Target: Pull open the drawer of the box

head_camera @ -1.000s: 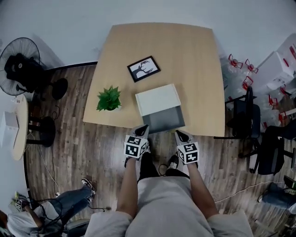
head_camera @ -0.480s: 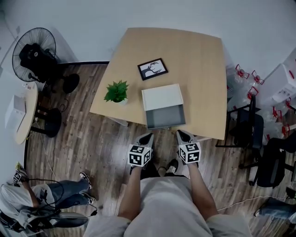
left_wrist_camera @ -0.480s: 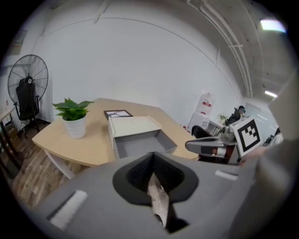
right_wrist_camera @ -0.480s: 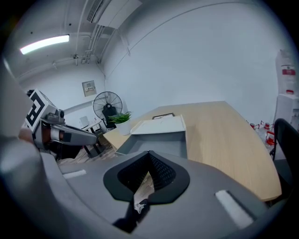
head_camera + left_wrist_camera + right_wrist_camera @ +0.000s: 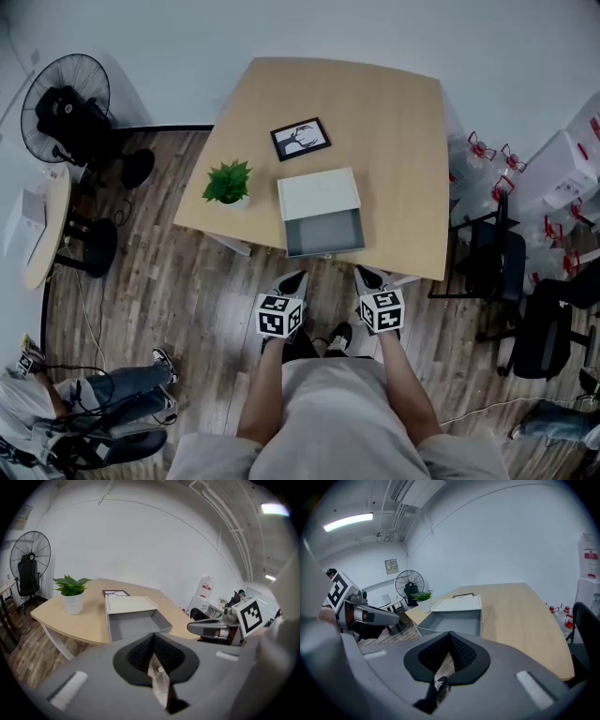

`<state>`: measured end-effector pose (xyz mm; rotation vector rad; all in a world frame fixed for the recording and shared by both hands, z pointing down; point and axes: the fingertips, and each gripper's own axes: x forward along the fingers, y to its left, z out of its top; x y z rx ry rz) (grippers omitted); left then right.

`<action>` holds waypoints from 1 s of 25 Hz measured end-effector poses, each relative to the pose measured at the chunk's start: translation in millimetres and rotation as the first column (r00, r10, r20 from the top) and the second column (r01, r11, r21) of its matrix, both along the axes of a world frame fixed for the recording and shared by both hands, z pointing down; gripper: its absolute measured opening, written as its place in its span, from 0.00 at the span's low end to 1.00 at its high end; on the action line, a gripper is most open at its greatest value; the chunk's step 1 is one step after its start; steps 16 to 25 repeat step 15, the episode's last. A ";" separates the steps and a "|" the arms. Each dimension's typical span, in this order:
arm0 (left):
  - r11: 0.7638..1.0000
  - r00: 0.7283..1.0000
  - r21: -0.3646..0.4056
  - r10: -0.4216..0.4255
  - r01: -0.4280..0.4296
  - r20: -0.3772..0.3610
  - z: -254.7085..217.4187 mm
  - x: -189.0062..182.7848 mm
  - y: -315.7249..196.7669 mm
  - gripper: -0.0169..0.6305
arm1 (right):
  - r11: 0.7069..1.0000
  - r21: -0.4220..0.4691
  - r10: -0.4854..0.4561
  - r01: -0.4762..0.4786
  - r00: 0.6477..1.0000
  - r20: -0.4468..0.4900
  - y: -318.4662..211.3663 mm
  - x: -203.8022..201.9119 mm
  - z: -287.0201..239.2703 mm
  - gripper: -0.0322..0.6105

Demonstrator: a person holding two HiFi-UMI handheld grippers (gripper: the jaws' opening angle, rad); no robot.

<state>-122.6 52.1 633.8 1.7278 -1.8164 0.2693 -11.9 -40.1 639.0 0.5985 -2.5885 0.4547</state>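
A white-topped box lies on the wooden table, and its grey drawer stands pulled out toward the table's near edge. Both grippers hang over the floor, short of the table and touching nothing. My left gripper is shut, its jaws meeting in a point and nothing between them. My right gripper is shut and empty as well. In the left gripper view the open drawer lies ahead past the shut left gripper. The right gripper view shows the drawer beyond the right gripper.
A potted plant and a framed picture stand on the table left of and behind the box. A standing fan is at the far left, office chairs at the right. A seated person is at the lower left.
The view and both grippers have drawn back from the table; a gap of floor now lies between the gripper tips and the drawer front. The drawer stays open.
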 end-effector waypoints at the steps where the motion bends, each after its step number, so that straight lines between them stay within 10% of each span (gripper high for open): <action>1: 1.000 1.000 -0.001 0.002 -0.002 0.003 0.7 -0.3 0.3 0.11 | 1.000 0.000 0.000 0.000 1.000 0.000 0.2 -0.3 0.6 0.05; 25: 1.000 1.000 -0.005 0.015 -0.015 0.012 1.3 -1.3 5.8 0.11 | 1.000 0.005 -0.014 0.014 1.000 0.014 7.7 -5.8 -1.9 0.05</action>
